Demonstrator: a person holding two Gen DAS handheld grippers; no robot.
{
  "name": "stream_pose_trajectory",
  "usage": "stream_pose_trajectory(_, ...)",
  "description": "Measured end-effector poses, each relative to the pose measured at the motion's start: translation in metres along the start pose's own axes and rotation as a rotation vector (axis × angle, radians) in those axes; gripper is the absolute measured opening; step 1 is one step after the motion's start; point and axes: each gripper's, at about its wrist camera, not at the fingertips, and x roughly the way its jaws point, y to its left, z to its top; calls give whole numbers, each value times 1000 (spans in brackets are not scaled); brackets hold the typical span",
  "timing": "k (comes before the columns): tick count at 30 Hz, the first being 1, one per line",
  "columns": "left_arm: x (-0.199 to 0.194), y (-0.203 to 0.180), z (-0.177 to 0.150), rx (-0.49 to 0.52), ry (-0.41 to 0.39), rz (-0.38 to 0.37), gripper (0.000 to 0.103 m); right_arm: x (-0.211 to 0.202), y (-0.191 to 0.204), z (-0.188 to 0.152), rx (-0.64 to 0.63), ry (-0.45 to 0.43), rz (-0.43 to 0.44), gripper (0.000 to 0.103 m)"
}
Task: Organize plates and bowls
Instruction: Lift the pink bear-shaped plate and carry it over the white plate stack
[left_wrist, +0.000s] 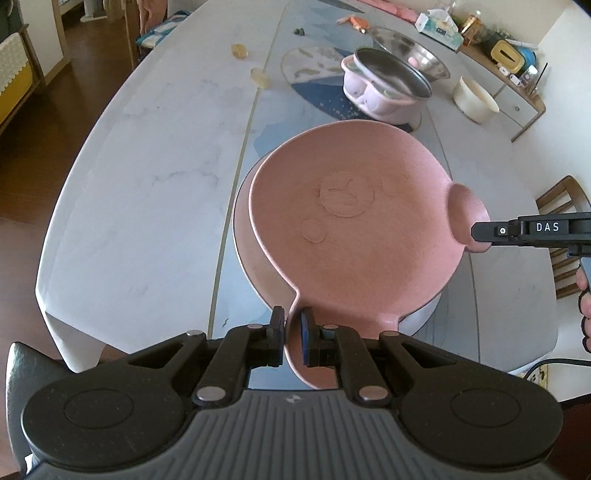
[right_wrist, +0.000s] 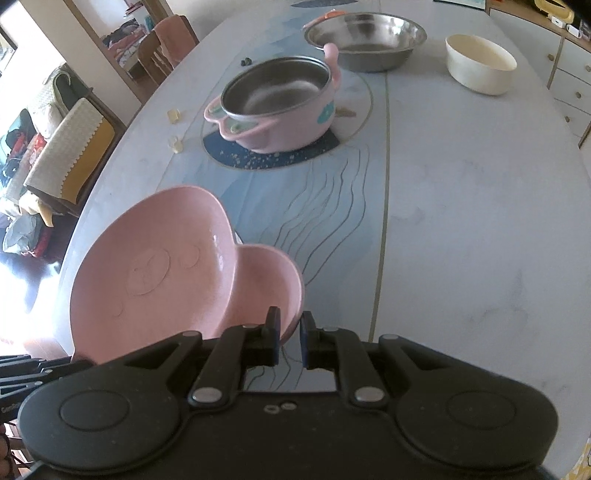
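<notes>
One pink plate (left_wrist: 354, 221) with two ear-shaped tabs was in the air over the table (left_wrist: 147, 184), tilted, above a pale round dish (left_wrist: 242, 236) whose edge showed just beneath it. Beyond them stood three bowls, counted left to right: one pink bowl with a steel liner (left_wrist: 384, 88) on a dark blue mat, one wide steel bowl (left_wrist: 410, 48) just behind it, and one cream bowl (left_wrist: 474, 98) apart to the right. Two small yellowish bits (left_wrist: 240, 50) lay on the marble toward the left side, and one tissue box (left_wrist: 439, 27) sat at the far edge.

The left gripper (left_wrist: 293, 325) was clenched on the plate's near ear, its pads pinching the thin rim with barely any gap between them. The right gripper (left_wrist: 480, 236) came in from the right and gripped the opposite ear; in its own camera the right gripper's pads stood nearly closed, the plate's rim caught at the left pad, and the plate (right_wrist: 155, 273) filled the lower left. A person's fingers (left_wrist: 583, 291) showed at the right edge behind that gripper.
</notes>
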Motion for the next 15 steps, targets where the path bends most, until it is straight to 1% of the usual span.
stream_pose_trajectory(3, -2, 0, 1, 23, -7, 0, 8, 2, -1, -4, 16, 4, -6, 11)
stream_pose_trajectory(7, -2, 2, 1, 36, 4, -11, 8, 1, 0, -8, 20, 4, -10, 11)
stream_pose_trajectory(15, 3, -3, 8, 64, 8, -36, 8, 3, -12, -13, 69, 23, -32, 12)
